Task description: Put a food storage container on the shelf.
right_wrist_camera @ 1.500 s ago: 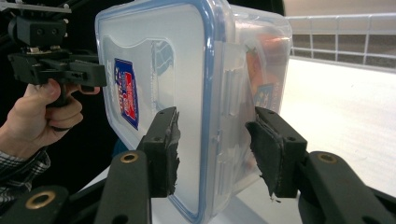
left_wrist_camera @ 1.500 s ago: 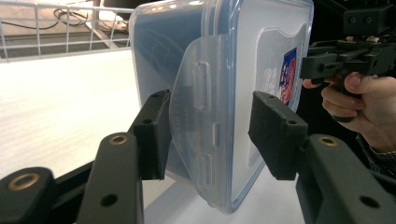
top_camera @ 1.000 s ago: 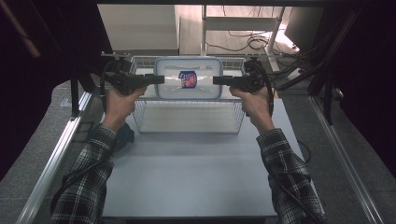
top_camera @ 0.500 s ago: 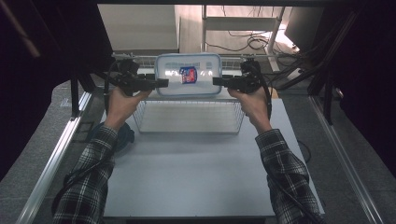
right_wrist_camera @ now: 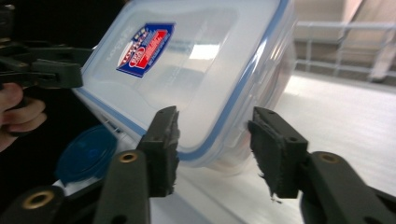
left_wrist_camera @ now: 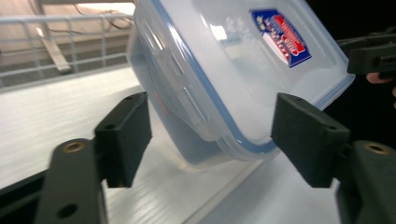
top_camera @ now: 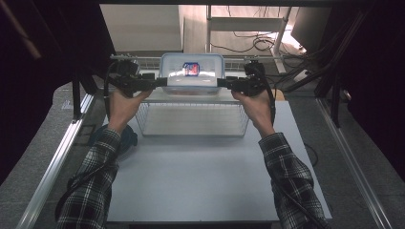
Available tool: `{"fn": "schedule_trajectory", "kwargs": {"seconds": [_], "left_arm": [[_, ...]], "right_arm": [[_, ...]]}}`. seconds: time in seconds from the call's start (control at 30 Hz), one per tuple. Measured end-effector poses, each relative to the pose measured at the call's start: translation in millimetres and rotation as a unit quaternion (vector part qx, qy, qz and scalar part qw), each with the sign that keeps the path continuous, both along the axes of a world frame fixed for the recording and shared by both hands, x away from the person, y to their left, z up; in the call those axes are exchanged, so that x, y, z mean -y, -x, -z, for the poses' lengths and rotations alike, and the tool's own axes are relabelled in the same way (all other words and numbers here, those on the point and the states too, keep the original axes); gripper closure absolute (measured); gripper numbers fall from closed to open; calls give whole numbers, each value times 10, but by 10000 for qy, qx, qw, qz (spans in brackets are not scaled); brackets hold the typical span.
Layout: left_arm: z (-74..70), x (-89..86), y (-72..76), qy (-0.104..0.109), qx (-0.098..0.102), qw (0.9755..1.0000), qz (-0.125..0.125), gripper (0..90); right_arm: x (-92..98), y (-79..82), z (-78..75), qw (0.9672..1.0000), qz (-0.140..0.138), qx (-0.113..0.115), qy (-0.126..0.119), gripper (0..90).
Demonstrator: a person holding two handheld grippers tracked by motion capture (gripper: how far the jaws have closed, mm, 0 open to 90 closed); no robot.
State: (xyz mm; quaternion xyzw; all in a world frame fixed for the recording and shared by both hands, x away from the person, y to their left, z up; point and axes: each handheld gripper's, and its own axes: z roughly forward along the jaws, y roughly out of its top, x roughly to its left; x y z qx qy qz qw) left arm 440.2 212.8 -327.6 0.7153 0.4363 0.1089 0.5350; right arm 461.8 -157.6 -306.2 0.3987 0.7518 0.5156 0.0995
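From above, the lidded plastic container (top_camera: 192, 75) sits over the wire basket (top_camera: 191, 119), left gripper (top_camera: 161, 82) and right gripper (top_camera: 220, 84) at its ends. The left gripper view has its jaws apart, just narrowing, straddling the container's latch edge without contact. The right gripper view shows its jaws closing around the blue-sealed rim; contact is unclear.

The high view is dim at its sides, where dark curtains swallow detail, while the table (top_camera: 200, 176) takes soft, even light from above and behind the box (top_camera: 191, 76). The floor beyond the box is the brightest patch, nearly washed out. A pale glare sits on the lid beside its label (top_camera: 191, 68). In the left gripper view the near jaws are soft and out of focus, and the box (left_wrist_camera: 224, 79) is slightly smeared. In the right gripper view a white reflection lies on the lid (right_wrist_camera: 196, 51), right of the label; the rails behind the box are blurred and overexposed.
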Motion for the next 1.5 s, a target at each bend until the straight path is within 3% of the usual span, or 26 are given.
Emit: {"fn": "schedule_trajectory", "kwargs": {"seconds": [0.1, 0.53, 1.27, 1.3, 1.33, 1.37, 1.5], "left_arm": [[-7, 16, -19, 115, -75, 9999, 87, 415], [-9, 55, -4, 273, -195, 9994, -17, 397], [0, 69, 20, 201, 13, 9998, -50, 369], [-34, 88, 56, -48, 184, 9996, -199, 361], [-34, 88, 56, -48, 184, 9996, -199, 357], [-74, 84, 98, -140, 305, 9992, -209, 342], [-113, 39, 176, 20, 309, 9995, -92, 286]], "right_arm": [[-25, -7, -9, 10000, 24, 42, 27, 531], [-33, -13, -42, 9998, 69, 120, 125, 540], [-35, 41, -60, 9997, 102, 156, 139, 541], [-38, 55, -70, 9997, 117, 175, 157, 524], [-37, 71, -80, 9996, 119, 202, 173, 512], [-34, 93, -91, 9994, 126, 268, 160, 500], [-14, 179, -110, 9987, 81, 481, 144, 452]]}}
